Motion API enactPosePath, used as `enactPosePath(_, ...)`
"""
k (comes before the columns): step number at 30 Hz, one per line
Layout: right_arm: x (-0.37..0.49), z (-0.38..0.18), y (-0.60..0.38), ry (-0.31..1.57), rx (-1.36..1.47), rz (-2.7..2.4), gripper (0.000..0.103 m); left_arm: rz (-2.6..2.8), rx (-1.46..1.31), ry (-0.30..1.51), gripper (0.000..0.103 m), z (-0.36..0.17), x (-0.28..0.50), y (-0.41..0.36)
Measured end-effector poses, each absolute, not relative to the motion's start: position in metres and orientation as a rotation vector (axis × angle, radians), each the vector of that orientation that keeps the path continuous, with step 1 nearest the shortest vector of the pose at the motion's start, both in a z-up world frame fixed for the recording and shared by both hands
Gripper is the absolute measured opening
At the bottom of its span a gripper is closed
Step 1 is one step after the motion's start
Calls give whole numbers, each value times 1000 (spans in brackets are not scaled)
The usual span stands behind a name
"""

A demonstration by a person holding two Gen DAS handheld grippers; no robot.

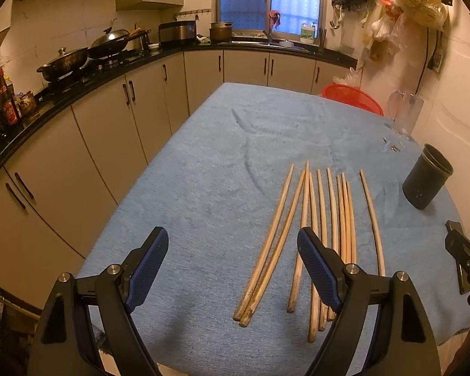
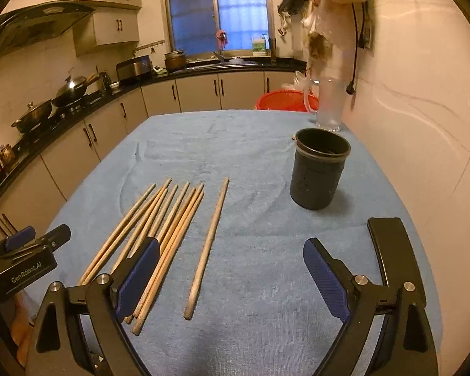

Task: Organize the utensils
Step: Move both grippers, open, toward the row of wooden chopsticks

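Several wooden chopsticks [image 1: 316,219] lie side by side on the blue tablecloth [image 1: 203,188], pointing away from me; they also show in the right wrist view [image 2: 159,228]. One chopstick [image 2: 208,246] lies apart, right of the bunch. A dark cylindrical holder [image 2: 318,169] stands upright and looks empty, at the right; it also shows in the left wrist view [image 1: 427,177]. My left gripper [image 1: 232,269] is open and empty above the chopsticks' near ends. My right gripper [image 2: 232,279] is open and empty, near the single chopstick.
A red basket [image 2: 285,101] sits beyond the table's far edge. A clear glass jar [image 2: 329,103] stands at the far right by the wall. Kitchen counters with pans [image 1: 65,62] run along the left. The tablecloth [image 2: 250,144] shows in the right wrist view too.
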State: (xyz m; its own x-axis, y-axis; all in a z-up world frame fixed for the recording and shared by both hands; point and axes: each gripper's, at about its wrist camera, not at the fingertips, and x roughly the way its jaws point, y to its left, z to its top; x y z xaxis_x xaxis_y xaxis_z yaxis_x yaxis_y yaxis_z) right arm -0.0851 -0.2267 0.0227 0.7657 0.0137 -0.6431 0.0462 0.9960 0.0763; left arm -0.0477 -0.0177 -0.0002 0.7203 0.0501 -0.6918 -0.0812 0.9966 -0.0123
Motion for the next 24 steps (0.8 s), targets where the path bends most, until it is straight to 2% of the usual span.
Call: enactPosePath(24, -80, 10, -226, 739, 107, -9, 95, 116, -22, 758, 83, -3, -48, -21)
